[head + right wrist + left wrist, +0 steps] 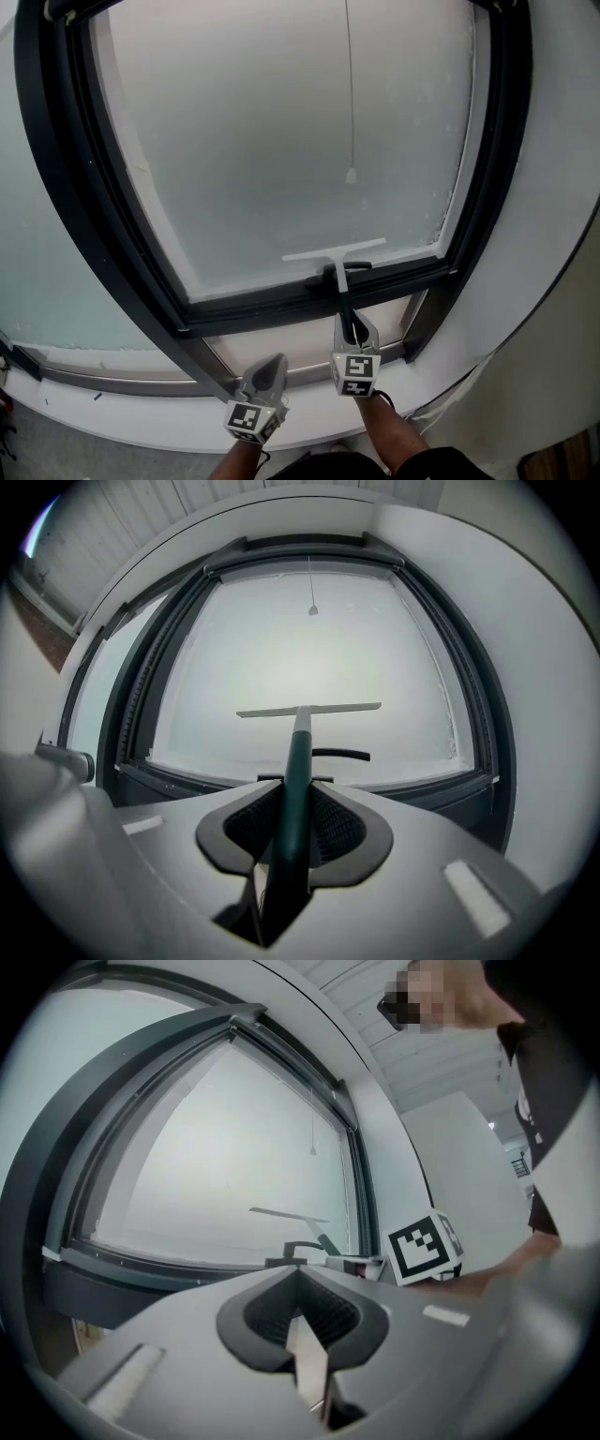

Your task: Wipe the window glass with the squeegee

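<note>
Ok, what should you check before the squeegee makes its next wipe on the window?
1. Grip: ok. The right gripper is shut on the squeegee handle.
2. Left gripper out of the way: ok. It is shut, empty and held low, away from the blade.
3. Blade touching the window glass: cannot tell. It sits low on the pane.
4. Blade level: ok, about level in the right gripper view.
5. Path upward clear: cannot tell. A pull cord hangs in line with the glass above the blade; which side of the pane is unclear.

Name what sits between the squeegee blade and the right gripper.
Behind the squeegee's shaft, the window's black lever on the bottom frame rail; head view shows it.
</note>
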A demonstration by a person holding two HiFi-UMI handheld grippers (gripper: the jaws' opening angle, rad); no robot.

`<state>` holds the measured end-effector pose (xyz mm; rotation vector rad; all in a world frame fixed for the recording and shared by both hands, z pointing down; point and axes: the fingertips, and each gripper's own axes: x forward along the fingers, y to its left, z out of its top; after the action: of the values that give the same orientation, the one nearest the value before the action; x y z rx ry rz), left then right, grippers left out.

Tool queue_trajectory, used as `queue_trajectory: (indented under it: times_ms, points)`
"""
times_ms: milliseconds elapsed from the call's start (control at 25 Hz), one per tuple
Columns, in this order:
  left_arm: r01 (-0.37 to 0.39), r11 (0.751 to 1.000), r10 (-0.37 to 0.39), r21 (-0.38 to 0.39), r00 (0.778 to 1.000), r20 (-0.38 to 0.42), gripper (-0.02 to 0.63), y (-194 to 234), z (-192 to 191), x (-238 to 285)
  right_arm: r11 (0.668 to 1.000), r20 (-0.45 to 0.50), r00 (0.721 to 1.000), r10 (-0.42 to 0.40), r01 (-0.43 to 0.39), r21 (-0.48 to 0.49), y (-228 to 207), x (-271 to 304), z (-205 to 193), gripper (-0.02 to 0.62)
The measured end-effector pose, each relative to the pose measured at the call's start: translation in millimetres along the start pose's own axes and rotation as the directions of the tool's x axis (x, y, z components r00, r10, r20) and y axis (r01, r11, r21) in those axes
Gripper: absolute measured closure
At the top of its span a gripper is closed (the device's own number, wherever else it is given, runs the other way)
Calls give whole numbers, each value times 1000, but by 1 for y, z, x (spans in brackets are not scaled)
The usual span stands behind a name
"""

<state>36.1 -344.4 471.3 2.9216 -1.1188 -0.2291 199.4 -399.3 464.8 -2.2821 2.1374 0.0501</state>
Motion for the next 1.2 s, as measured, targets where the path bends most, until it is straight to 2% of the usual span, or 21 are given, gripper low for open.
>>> queue_trajectory:
  times_ms: [200,320,480,600,760,960,1200]
  points:
    - [23,1000,-23,-6,1000,9,606,-9,0,-1,999,140,989,-40,43,-19,-33,0,74,500]
    - [28,998,-28,47,1000,5,606,-12,-1,5,995,268,961,-70,87,-54,-71,10,145,500]
    - [-8,996,4,88,999,44,606,-13,15,25,989,390,918,-73,116,-87,-110,28,232,500]
    - [-22,997,16,71,995,95,606,-24,31,41,992,444,895,-38,87,-90,-124,41,289,500]
    - [-27,995,15,99,993,119,606,-38,43,60,997,493,870,14,24,-70,-132,57,352,500]
    - [-47,992,32,117,992,125,606,-46,44,78,998,534,844,50,-19,-63,-134,69,388,500]
    - [-70,992,58,106,991,118,606,-52,35,83,996,502,860,91,-89,-29,-136,86,377,500]
